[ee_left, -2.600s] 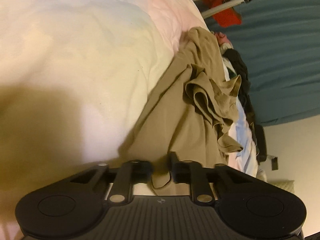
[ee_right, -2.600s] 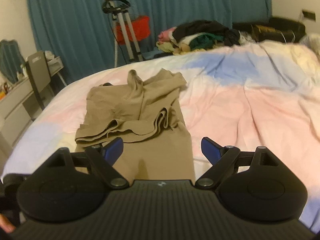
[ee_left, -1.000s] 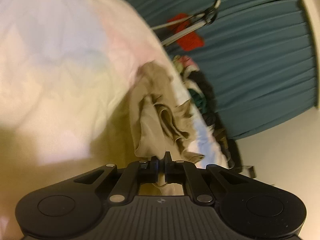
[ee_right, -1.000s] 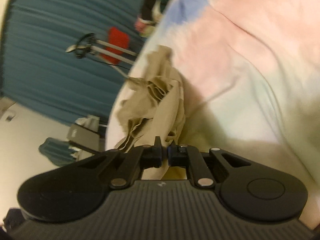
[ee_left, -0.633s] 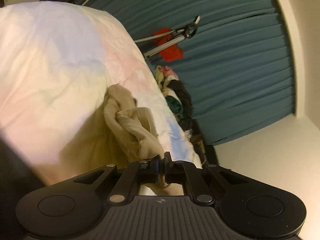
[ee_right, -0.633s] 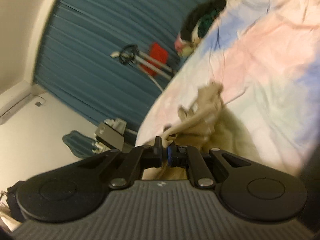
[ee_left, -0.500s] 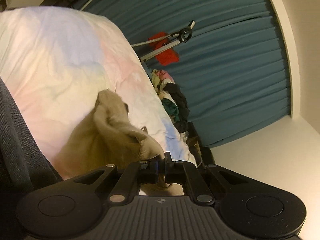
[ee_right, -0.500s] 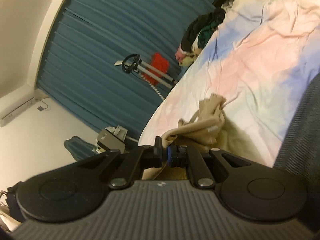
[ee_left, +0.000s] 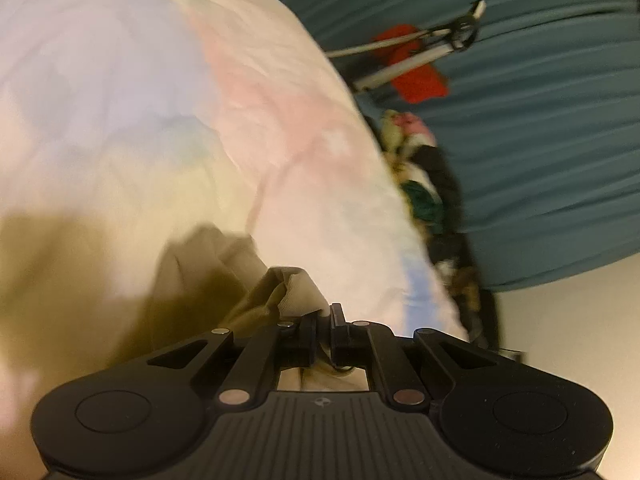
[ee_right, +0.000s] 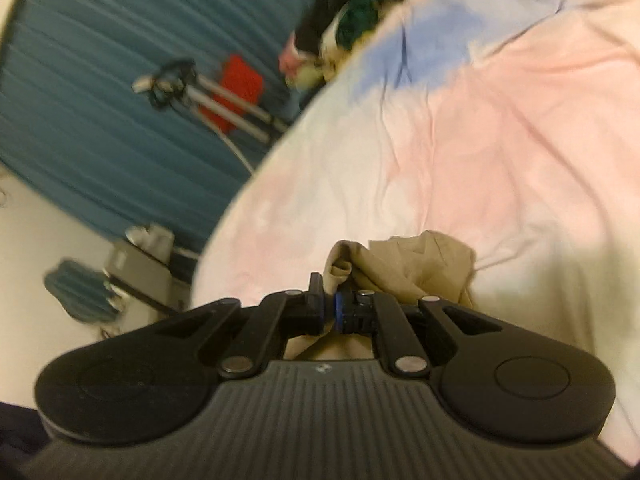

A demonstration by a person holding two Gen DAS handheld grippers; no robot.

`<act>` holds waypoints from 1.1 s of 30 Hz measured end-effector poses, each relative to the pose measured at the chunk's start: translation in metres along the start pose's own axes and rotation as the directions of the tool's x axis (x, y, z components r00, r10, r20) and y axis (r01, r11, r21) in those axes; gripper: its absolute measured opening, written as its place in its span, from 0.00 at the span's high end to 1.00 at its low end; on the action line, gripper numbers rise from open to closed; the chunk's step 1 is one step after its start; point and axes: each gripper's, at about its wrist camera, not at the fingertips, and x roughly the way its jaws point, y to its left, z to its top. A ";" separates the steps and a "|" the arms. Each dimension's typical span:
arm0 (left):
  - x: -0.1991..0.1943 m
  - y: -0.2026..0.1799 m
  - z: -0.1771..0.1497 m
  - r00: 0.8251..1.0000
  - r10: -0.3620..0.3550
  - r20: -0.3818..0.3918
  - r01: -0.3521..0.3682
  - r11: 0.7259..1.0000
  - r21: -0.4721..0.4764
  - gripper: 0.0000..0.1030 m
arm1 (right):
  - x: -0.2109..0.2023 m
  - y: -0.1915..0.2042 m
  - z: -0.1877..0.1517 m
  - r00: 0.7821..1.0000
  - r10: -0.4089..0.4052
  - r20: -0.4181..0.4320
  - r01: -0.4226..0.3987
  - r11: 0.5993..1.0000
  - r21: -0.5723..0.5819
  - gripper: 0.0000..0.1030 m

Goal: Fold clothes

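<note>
A tan garment [ee_left: 224,276] lies bunched on the pastel bedspread [ee_left: 160,100], close under both grippers. My left gripper [ee_left: 324,318] is shut on a fold of the tan garment at its near edge. In the right wrist view the same tan garment [ee_right: 412,268] rises in a crumpled heap from the bedspread [ee_right: 500,140]. My right gripper [ee_right: 330,304] is shut on another edge of it. Most of the garment is hidden below the gripper bodies.
A pile of mixed clothes [ee_left: 424,184] sits at the far edge of the bed, also in the right wrist view [ee_right: 344,20]. A metal stand with a red cloth [ee_right: 228,84] stands before the teal curtain [ee_left: 540,100]. A chair and drawers [ee_right: 136,268] are left of the bed.
Both grippers, still shut on the garment, have dropped back toward the bed. The garment has been pulled nearer and now bunches just in front of the fingers.
</note>
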 end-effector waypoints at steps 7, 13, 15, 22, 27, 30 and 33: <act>0.030 0.024 -0.002 0.999 -0.049 0.023 0.047 0.996 0.074 0.94 | 0.029 -0.020 0.001 0.999 0.012 -0.045 -0.014 0.999 -0.034 0.91; 0.032 0.008 -0.003 0.999 -0.046 0.008 0.044 0.977 0.208 0.88 | 0.047 -0.027 0.013 0.994 0.018 -0.106 -0.014 0.999 0.036 0.89; 0.033 0.002 -0.004 0.999 -0.045 0.003 0.043 0.967 0.252 0.78 | 0.050 -0.031 0.015 0.989 0.025 -0.146 -0.017 0.998 0.056 0.84; 0.016 -0.031 -0.028 0.999 0.010 0.034 -0.026 0.852 0.522 0.00 | 0.005 -0.004 -0.001 0.982 0.113 -0.150 -0.124 0.990 -0.072 0.13; 0.006 -0.038 -0.058 0.992 0.062 0.106 -0.117 0.733 0.670 0.00 | -0.010 0.020 -0.031 0.991 0.053 -0.122 -0.092 0.934 -0.346 0.18; 0.019 -0.037 -0.061 0.985 0.108 0.135 -0.172 0.705 0.688 0.00 | -0.001 0.028 -0.046 0.995 -0.015 -0.103 -0.036 0.877 -0.478 0.43; 0.035 -0.035 -0.061 0.970 0.154 0.188 -0.242 0.669 0.703 0.01 | 0.028 0.023 -0.045 0.991 -0.081 -0.104 0.016 0.858 -0.514 0.58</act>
